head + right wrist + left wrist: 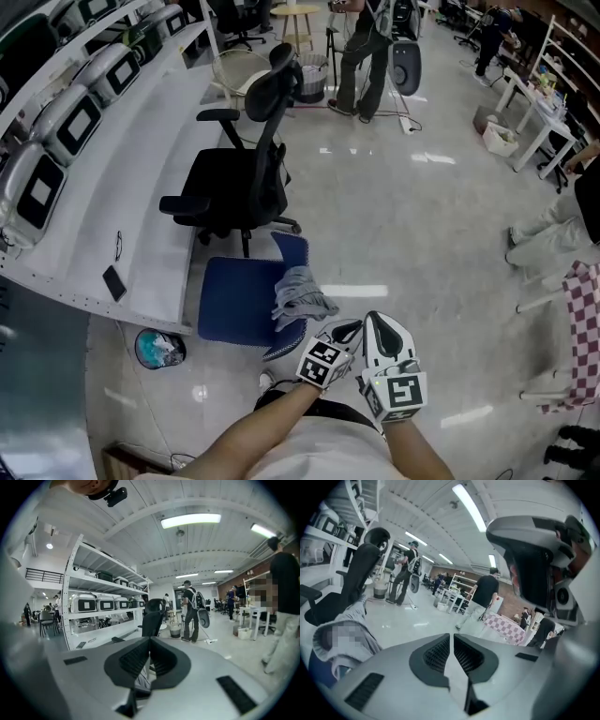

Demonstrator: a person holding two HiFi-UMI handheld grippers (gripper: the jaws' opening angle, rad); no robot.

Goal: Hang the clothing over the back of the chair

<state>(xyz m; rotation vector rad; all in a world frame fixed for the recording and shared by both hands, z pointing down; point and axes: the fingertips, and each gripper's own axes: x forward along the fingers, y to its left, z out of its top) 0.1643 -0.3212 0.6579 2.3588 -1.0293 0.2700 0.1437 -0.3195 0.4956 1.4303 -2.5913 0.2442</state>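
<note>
Grey clothing (300, 296) lies draped over the back of a blue chair (232, 302) just ahead of me. Both grippers hang side by side to the right of it, clear of the cloth. My left gripper (347, 328) is shut, with nothing between its pads. In the left gripper view the clothing (344, 639) sits at the lower left, beside the left gripper (451, 637). My right gripper (372, 319) is shut too, its pads (136, 656) meeting at the tips. A bit of the cloth (140, 680) shows below the right gripper (150, 639).
A black office chair (242, 178) stands beyond the blue one, beside long white shelving (112, 187) with boxed units. A bin (159, 349) sits under the shelf end. A person (361, 56) stands far back; a checked cloth (583, 328) hangs at the right.
</note>
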